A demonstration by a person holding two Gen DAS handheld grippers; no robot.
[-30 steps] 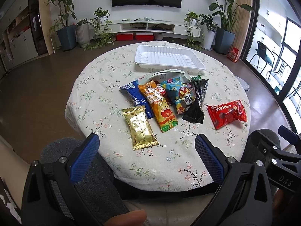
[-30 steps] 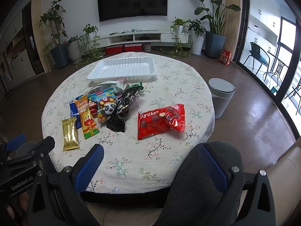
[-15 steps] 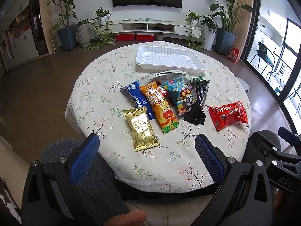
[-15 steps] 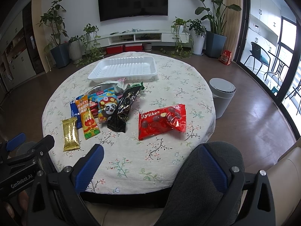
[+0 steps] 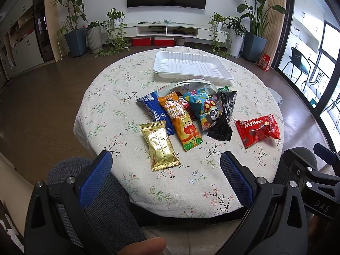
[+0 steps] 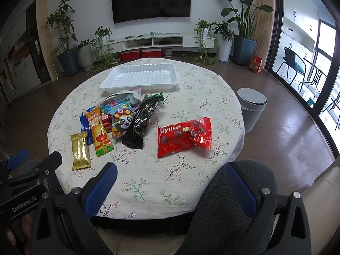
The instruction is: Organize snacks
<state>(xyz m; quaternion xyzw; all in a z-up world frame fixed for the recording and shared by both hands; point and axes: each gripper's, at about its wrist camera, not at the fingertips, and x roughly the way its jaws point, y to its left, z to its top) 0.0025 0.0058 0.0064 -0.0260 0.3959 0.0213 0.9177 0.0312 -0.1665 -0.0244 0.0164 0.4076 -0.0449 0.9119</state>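
The round table under a cream floral cloth looks the same as it did a second ago except that it sits slightly lower and closer in both wrist views, which suggests the two grippers are creeping forward from the person's lap and no snack has moved. The white ribbed plastic tray on the far side is still empty, so the sorting has not begun. Just near of it a crumpled white plastic bag lies against the heap of snacks in the middle: a shiny black foil pouch, a blue panda-print packet, a long orange cartoon packet and a blue wrapper overlapping one another. The red Mylikes chocolate bag lies alone to the right, apart from the heap and nearest the right gripper; the gold foil bar lies at the near left, touching the blue wrapper and almost straight ahead of the left gripper. Both grippers hang over the near edge with their blue-padded jaws spread wide and holding nothing. The small advance reads as the opening reach, likely toward the gold bar or the red bag.
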